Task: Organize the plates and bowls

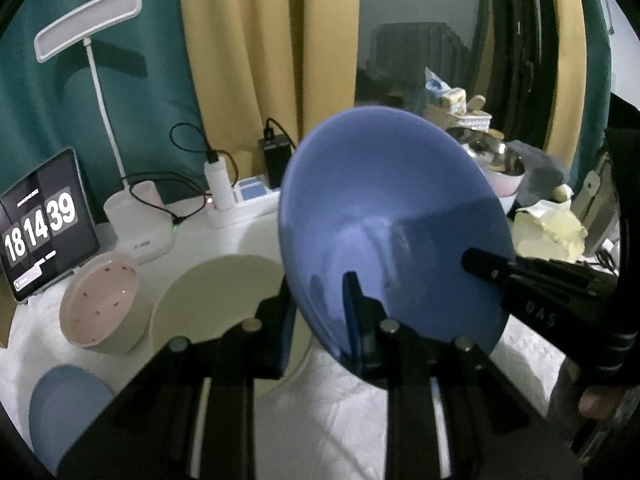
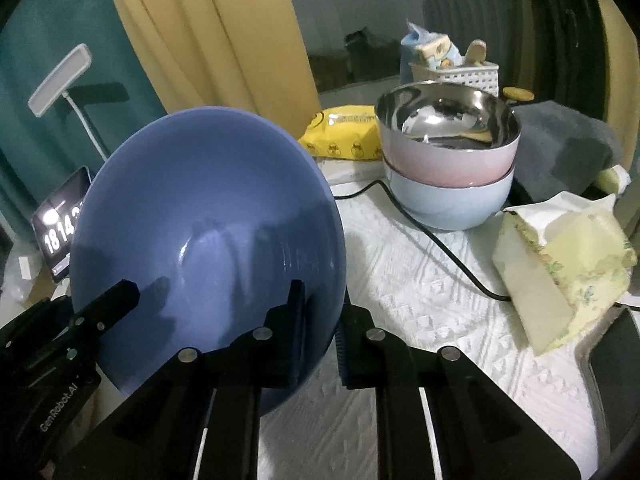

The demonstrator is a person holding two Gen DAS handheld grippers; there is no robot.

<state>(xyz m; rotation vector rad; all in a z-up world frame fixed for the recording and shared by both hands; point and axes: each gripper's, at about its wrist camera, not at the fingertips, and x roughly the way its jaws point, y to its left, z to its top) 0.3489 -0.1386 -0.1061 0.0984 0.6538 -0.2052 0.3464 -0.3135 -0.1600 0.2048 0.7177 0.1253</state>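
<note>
A blue plate (image 1: pixel 392 216) is held tilted in the air by both grippers; it also shows in the right wrist view (image 2: pixel 208 216). My left gripper (image 1: pixel 320 312) is shut on its lower rim. My right gripper (image 2: pixel 320 320) is shut on the opposite rim; its finger shows in the left wrist view (image 1: pixel 492 268). A cream plate (image 1: pixel 216 304) lies on the white cloth below. A pink-lined bowl (image 1: pixel 100 304) stands left of it. A second blue plate (image 1: pixel 64 408) lies at the lower left. A steel-lined pink bowl (image 2: pixel 448 136) is stacked in a light blue bowl (image 2: pixel 452 200).
A tablet clock (image 1: pixel 40 224), a white desk lamp (image 1: pixel 132 216) and a power strip (image 1: pixel 240 200) with cables stand at the back left. A tissue pack (image 2: pixel 560 264), a yellow packet (image 2: pixel 344 132), a grey cloth (image 2: pixel 560 148) and a white basket (image 2: pixel 456 72) are at the right.
</note>
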